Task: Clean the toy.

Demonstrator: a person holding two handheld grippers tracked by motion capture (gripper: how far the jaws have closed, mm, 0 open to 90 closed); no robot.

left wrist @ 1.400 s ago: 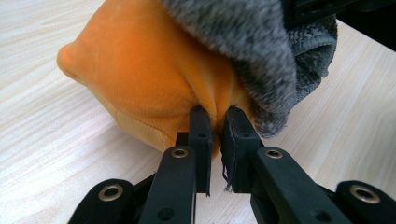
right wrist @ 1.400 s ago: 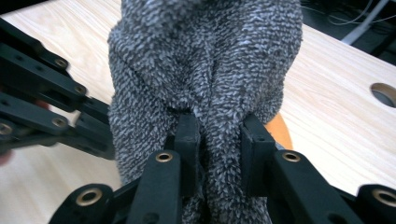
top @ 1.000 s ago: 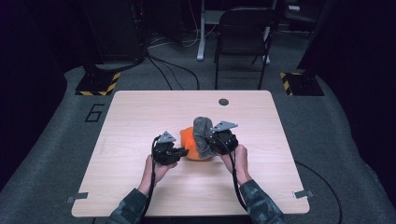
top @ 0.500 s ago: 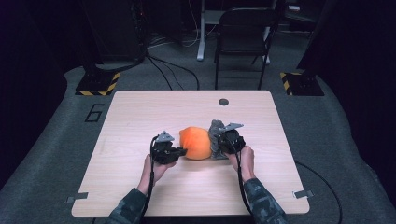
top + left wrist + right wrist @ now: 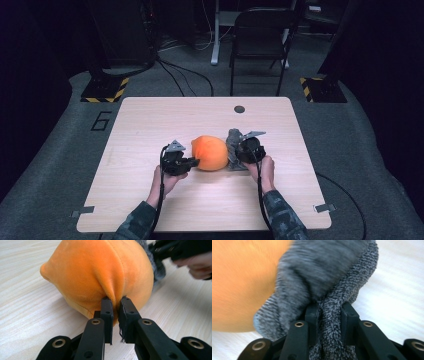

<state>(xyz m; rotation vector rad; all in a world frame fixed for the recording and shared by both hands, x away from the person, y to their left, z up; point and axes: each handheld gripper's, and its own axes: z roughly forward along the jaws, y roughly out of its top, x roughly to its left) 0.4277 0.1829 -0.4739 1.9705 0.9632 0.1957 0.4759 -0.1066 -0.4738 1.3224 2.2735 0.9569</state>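
**Both claws pinching, one on orange plush, one on grey fleece**

My left claw [image 5: 115, 312] has its two black jaws nearly pressed together on a small fold of the round orange velvety plush cushion [image 5: 100, 272]; the fabric puckers into a crease right where the pads bite. In the high view I see that same left claw [image 5: 192, 162] touching the cushion's left flank, with my left hand [image 5: 165, 180] behind it.

My right claw [image 5: 329, 312] is clamped on a thick bunch of the fuzzy dark grey fleece cloth [image 5: 324, 272], which fills the gap between the jaws and bulges out above them. From above, the right claw [image 5: 235, 152] sits at the cushion's right side, my right hand [image 5: 265, 170] trailing behind it toward the near edge.

The orange cushion [image 5: 210, 152] rests on the pale wood-grain counter [image 5: 150, 120], between the two claws and a little nearer to me than the middle. The grey cloth [image 5: 232, 142] stands bunched against the cushion's right side, touching it.

Farther out, a small dark round grommet [image 5: 239, 109] sits near the counter's far edge. Beyond the counter, a dark chair [image 5: 260, 45] stands on the grey floor.
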